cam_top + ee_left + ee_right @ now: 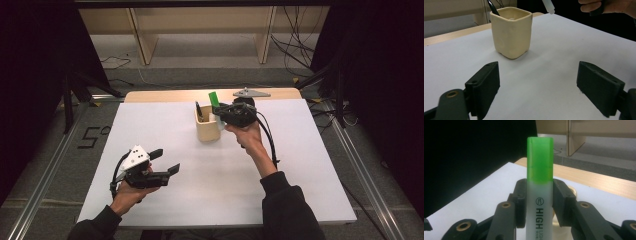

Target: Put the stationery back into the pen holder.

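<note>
The highlighter [540,182], a whitish barrel with a green cap, stands upright between the fingers [521,202] of the right gripper [223,111], which are closed on its barrel from both sides; the cap sticks out past them. From the high view the highlighter [214,99] is held in the air just above and at the right edge of the cream holder [207,131], its green cap pointing away from the person. In the left gripper view the pale bottom end of the highlighter [548,6] hangs just over the holder's far right corner, not touching the rim.

The holder [511,32] is a squarish cream cup standing upright on the table [300,165], a little beyond its middle. A dark pen [199,111] leans inside it at the left corner.

The left gripper [165,162] rests low near the front left part of the table, its fingers [486,82] spread wide with nothing between them, pointing toward the holder and well apart from it.

The table has a plain white top with a strip of light wood along its far edge, where a grey three-cornered plate [251,93] lies. Around it is grey floor with metal rails on both sides, loose cables [295,45] at the far right, a marking like a "5" [91,137] on the floor at the left, and pale wooden furniture legs [142,40] beyond. The sides of the room are dark.
</note>
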The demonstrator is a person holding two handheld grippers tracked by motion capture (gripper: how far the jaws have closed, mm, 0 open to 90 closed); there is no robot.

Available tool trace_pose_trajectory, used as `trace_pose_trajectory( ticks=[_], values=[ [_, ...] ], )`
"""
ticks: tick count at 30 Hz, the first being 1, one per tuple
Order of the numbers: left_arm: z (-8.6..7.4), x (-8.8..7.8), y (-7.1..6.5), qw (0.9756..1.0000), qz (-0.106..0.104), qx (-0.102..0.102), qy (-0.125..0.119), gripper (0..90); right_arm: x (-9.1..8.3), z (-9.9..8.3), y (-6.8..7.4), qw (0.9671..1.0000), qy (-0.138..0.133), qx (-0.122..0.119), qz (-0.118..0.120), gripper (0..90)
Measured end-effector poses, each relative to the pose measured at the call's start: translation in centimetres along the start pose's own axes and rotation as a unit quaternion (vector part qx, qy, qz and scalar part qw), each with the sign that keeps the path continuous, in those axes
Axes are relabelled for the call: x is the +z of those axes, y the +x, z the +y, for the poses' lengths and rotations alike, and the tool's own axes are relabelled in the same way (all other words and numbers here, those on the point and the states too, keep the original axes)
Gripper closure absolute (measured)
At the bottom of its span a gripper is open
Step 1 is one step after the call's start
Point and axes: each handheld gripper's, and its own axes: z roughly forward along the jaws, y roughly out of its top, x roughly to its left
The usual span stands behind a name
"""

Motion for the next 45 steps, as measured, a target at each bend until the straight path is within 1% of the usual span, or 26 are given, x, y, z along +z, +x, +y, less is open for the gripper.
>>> trace_pose_trajectory(
  ticks=[11, 16, 21, 26, 36, 45],
  values=[
    [0.0, 0.0, 0.0, 1.0000, 0.000, 0.000, 0.001, 18.1, 0.8, 0.7, 0.2, 1.0000, 0.001, -0.001, -0.008, 67.1],
    [0.0, 0.0, 0.0, 1.0000, 0.000, 0.000, 0.000, 18.1, 1.1, 1.4, 0.2, 0.9999, -0.003, -0.001, -0.013, 67.1],
    [0.0, 0.0, 0.0, 1.0000, 0.001, 0.000, 0.000, 18.1, 1.5, 2.1, 0.5, 0.9998, -0.006, -0.006, -0.015, 67.1],
    [0.0, 0.0, 0.0, 1.0000, 0.000, 0.000, 0.000, 18.1, 2.2, 2.6, 0.7, 0.9998, -0.007, -0.005, -0.020, 67.1],
    [0.0, 0.0, 0.0, 1.0000, 0.000, 0.001, -0.001, 18.1, 3.5, 3.0, 0.4, 0.9994, -0.001, -0.001, -0.035, 67.1],
    [0.0, 0.0, 0.0, 1.0000, -0.001, 0.001, -0.001, 18.1, 4.5, 2.9, -0.3, 0.9987, 0.003, 0.010, -0.050, 67.1]
  ],
)
